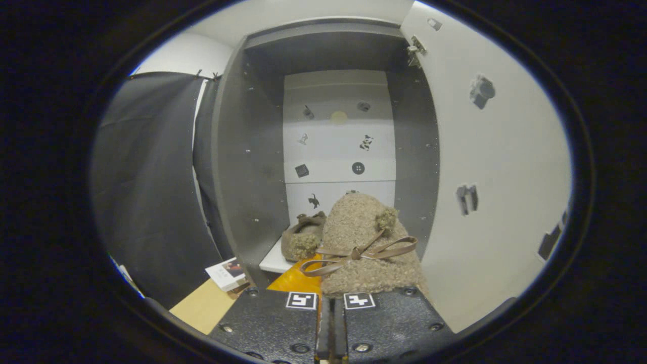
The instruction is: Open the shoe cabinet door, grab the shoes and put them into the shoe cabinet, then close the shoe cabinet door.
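A fuzzy brown shoe (361, 242) with a tan ribbon bow and a pompom rises just ahead of my gripper (331, 299). The fingers stand nearly together and pinch its near edge, holding it up in front of the open shoe cabinet (252, 167). The matching second shoe (303, 237) lies inside the cabinet on the white bottom shelf (273, 260), to the left of the held one. The white cabinet door (500, 182) is swung wide open on the right, its hinge (415, 50) at the top.
The cabinet's back panel (338, 146) is white with small stickers. A dark curtain (151, 192) hangs left of the cabinet. A small booklet (227, 273) lies on a light wooden surface (202, 306). A yellow patch (298, 279) shows below the shelf.
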